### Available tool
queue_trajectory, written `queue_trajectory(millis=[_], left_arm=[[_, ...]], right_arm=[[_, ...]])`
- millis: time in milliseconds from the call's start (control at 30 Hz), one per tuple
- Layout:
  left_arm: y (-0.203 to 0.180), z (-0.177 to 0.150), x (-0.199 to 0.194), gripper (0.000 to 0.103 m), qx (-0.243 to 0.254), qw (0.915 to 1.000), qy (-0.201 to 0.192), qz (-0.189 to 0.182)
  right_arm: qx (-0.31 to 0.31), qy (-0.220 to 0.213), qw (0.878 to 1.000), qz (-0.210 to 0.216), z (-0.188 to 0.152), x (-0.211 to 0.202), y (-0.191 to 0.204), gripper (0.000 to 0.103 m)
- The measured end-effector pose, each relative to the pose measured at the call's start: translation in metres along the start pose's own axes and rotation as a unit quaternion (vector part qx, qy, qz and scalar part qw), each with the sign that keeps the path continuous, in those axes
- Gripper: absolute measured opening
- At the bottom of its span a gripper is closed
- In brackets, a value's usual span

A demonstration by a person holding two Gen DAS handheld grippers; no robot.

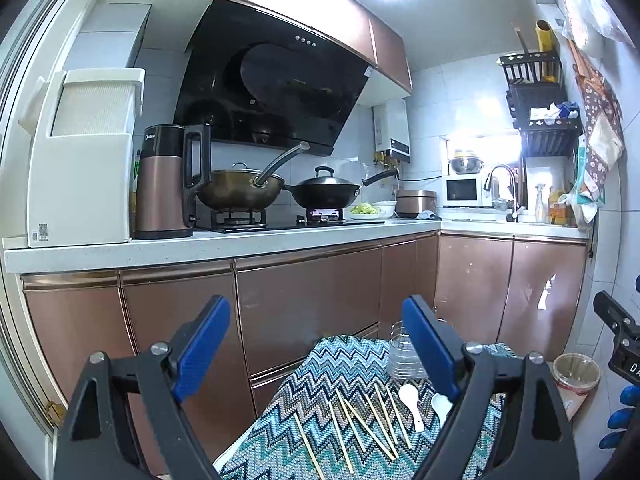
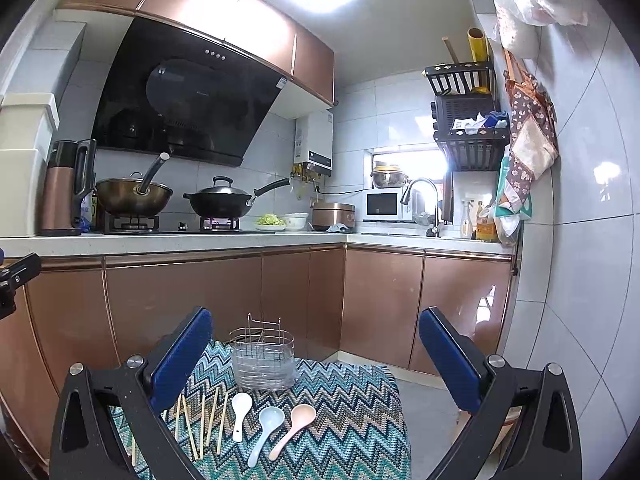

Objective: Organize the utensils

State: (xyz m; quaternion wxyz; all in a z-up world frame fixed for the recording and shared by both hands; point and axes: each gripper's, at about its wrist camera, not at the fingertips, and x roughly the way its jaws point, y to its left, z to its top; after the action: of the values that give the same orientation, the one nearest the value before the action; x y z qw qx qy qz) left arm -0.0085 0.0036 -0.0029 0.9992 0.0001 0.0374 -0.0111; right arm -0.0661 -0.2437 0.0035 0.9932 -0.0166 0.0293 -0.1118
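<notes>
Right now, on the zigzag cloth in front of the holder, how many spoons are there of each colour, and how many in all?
white spoon: 1
light blue spoon: 1
pink spoon: 1
Total: 3

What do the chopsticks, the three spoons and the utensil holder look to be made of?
Chopsticks: pale, matte, probably bamboo or wood. White spoon, blue spoon and pink spoon: smooth, slightly glossy, ceramic or plastic. Utensil holder: shiny metal wire frame, apparently in a clear plastic base.
</notes>
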Motion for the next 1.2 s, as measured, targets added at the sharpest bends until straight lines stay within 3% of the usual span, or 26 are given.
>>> queue_trajectory(millis=[433, 800, 1200], left_arm=[[-0.0008, -0.0009, -0.0012, 0.088, 0.004, 1.0000, -0.004, -0.003], [0.0050, -0.0020, -0.0018, 0.088, -0.010, 0.9994, -0.025, 0.020], [0.0056, -0.0028, 0.0038, 0.088, -0.006, 0.9999, -0.009, 0.013]], right_arm=[[0.008, 0.015, 1.000, 0.004, -0.0013, 0.0036, -0.0010, 0.103], [-0.001, 0.022, 1.000, -0.003, -0.0032, 0.0052, 0.0002, 0.103], [-0.005, 0.020, 1.000, -0.013, -0.0022, 0.0043, -0.0009, 0.103]])
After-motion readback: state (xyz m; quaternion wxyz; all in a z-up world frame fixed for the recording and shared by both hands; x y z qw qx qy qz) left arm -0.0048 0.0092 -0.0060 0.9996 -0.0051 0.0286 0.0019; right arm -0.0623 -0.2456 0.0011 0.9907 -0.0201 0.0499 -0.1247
